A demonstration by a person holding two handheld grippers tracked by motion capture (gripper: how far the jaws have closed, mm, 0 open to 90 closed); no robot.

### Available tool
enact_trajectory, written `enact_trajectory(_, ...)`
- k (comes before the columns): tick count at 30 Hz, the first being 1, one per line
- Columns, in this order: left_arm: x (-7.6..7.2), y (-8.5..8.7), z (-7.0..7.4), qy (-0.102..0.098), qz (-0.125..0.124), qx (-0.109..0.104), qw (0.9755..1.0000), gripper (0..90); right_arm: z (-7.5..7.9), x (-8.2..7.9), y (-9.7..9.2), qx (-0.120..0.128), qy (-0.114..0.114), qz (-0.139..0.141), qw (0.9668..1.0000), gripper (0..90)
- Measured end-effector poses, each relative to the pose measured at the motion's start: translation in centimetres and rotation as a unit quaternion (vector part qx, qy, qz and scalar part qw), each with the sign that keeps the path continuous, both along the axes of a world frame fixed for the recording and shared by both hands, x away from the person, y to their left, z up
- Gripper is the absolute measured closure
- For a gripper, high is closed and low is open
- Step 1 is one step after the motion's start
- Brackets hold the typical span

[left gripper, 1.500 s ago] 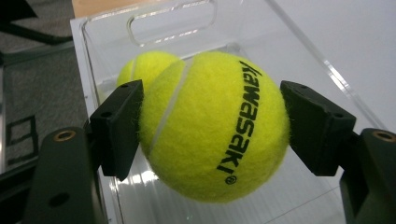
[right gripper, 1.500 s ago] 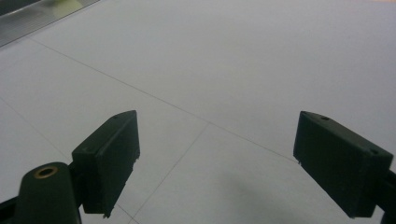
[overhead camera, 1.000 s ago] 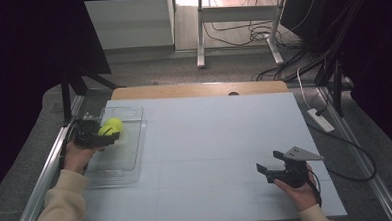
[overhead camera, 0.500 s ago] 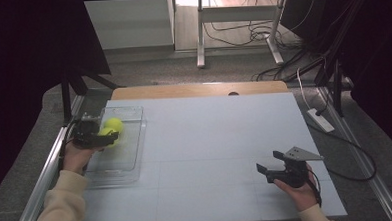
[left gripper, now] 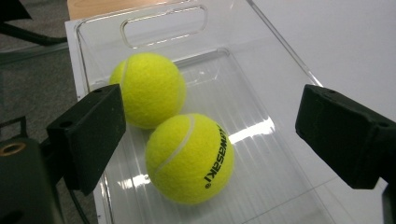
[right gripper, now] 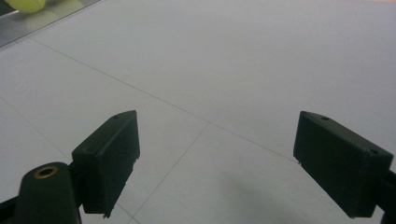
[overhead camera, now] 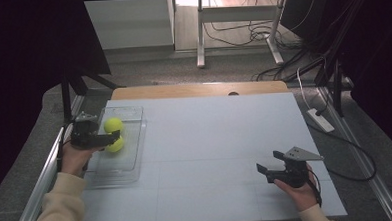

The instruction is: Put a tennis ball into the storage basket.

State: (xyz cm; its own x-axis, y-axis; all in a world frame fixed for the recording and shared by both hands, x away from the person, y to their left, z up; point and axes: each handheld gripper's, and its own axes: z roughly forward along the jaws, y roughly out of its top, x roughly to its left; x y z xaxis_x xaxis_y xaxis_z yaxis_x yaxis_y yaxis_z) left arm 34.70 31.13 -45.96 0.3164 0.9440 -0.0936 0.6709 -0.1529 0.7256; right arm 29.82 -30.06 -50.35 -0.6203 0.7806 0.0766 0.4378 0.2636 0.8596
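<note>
- High view: the left gripper (overhead camera: 116, 139) hangs over the clear tray (overhead camera: 131, 166) near the table's (overhead camera: 210, 140) left edge. Two balls lie in the tray's far half, touching; the far ball (overhead camera: 113, 125) sits by the tray's far end, the near ball (overhead camera: 116, 145) just under the jaws. The right gripper (overhead camera: 264, 170) rests near the table's right front corner.
- Left gripper view: the jaws have just been opening and now stand wide, clear of the near ball (left gripper: 189, 157), which lies between them untouched.
- Right gripper view: jaws wide apart, nothing held, bare table below.
- Advice: lift straight up, so neither jaw nudges a ball.
</note>
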Motion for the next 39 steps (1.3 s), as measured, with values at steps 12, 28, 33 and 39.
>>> enact_trajectory(12, -1.4, -0.5, 0.2, -0.032, -0.027, -0.023, 0.9989, 9.6, 0.0, 0.0, 0.0, 0.001, 0.000, -0.001, 1.0000, 14.7)
enact_trajectory(28, -4.1, -1.9, 0.7, -0.075, -0.062, -0.056, 0.9937, 9.9, -0.1, 0.2, -0.2, 0.007, 0.001, 0.004, 1.0000, 14.7)
enact_trajectory(33, -4.8, -2.4, 0.4, -0.078, -0.068, -0.071, 0.9921, 9.9, -0.1, 0.2, -0.2, 0.010, 0.001, 0.002, 0.9999, 14.7)
enact_trajectory(39, -5.7, -3.4, 0.3, -0.091, -0.085, -0.072, 0.9896, 9.8, 0.0, 0.1, -0.2, 0.009, 0.001, 0.004, 0.9999, 14.7)
